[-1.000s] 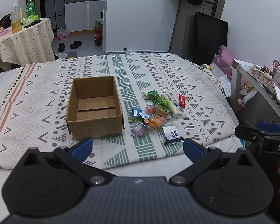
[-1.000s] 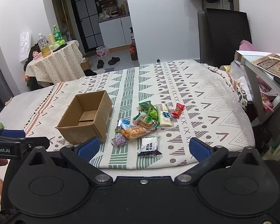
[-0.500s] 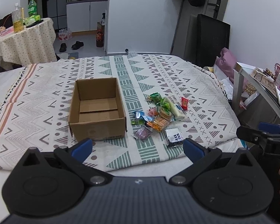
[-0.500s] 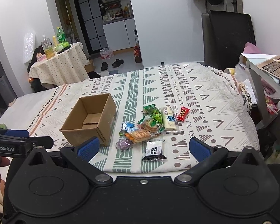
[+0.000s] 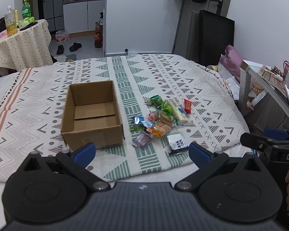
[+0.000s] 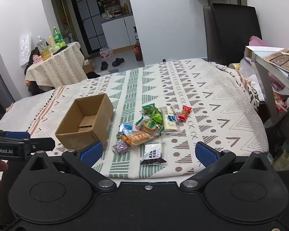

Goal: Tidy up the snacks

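Left wrist view is showing the left gripper [image 5: 141, 153] and right gripper [image 6: 148, 153] hovering level, spread wide and empty, before the bed [image 5: 212, 96].

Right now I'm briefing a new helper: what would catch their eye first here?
Probably the bright heap of snack packets on the patterned bedspread, and the open cardboard box just left of it, with nothing visible inside. Both claws, left and right, are open near the bed's edge.
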### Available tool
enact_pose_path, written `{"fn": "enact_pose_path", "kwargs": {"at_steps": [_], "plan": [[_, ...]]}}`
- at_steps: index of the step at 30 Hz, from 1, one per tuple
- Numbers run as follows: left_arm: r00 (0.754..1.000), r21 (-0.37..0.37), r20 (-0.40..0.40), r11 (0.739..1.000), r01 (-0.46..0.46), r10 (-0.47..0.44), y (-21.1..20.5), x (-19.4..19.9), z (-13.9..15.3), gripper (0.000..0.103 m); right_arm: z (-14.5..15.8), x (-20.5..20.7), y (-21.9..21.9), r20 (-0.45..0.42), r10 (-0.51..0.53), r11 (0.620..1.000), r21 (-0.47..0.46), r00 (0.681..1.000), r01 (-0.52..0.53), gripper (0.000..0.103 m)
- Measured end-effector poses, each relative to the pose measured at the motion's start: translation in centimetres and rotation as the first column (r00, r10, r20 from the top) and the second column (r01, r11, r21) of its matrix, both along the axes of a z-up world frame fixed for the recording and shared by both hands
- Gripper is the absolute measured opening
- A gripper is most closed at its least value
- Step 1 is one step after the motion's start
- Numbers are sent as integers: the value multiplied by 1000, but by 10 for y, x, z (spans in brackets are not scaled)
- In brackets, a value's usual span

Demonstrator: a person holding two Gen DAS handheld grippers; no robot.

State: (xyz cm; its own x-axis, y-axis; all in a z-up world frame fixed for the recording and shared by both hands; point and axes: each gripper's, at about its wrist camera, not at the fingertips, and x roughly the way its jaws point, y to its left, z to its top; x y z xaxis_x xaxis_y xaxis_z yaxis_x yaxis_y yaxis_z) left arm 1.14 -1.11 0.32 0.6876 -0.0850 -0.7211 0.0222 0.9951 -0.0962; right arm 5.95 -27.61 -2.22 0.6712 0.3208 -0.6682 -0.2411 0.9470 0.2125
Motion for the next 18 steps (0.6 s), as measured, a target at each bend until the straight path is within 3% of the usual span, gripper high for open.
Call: {"fn": "enact_pose_path", "kwargs": {"at_steps": [4,18], "plan": [[1000,-29,-3,1000,-9,8,-5,10,-5,102,-8,9,-6,-19,-8,1000,-7,1000,8,103],[997,-2,-74,1000,-17,16,-25,56,-38,100,-44,46,-23,-87,-35,999,24,996,38,103]]}}
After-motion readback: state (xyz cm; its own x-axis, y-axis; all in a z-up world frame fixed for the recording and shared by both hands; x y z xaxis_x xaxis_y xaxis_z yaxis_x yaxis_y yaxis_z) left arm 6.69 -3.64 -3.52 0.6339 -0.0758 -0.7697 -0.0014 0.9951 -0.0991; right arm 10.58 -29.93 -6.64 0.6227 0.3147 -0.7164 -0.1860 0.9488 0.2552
